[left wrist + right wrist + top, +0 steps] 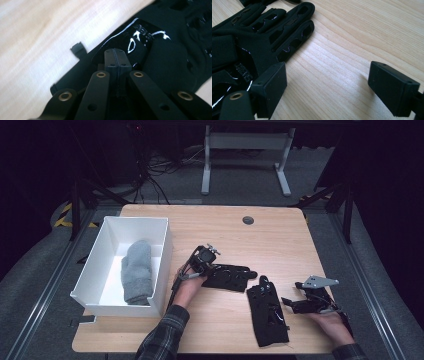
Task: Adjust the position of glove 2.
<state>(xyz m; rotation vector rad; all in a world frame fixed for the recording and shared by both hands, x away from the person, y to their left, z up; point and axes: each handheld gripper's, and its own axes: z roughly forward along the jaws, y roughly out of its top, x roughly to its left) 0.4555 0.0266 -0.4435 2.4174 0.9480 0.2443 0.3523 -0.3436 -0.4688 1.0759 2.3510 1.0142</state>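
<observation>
Near the table's (280, 227) front edge two black gloves are laid — bare wood beyond. Left gripper (250, 272) is pressed shut over one glove (227, 277); right gripper (285, 302), jaws spread, is held just beside the other glove (269, 315).

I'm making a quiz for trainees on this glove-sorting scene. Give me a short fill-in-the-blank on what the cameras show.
1. The grey mitten lies inside the white ____.
2. The left gripper has its jaws ____, its tips over a black glove.
3. The right gripper has its jaws ____, beside the other black glove.
4. Both black gloves lie on the wooden ____.

Missing words: box; shut; open; table
</observation>
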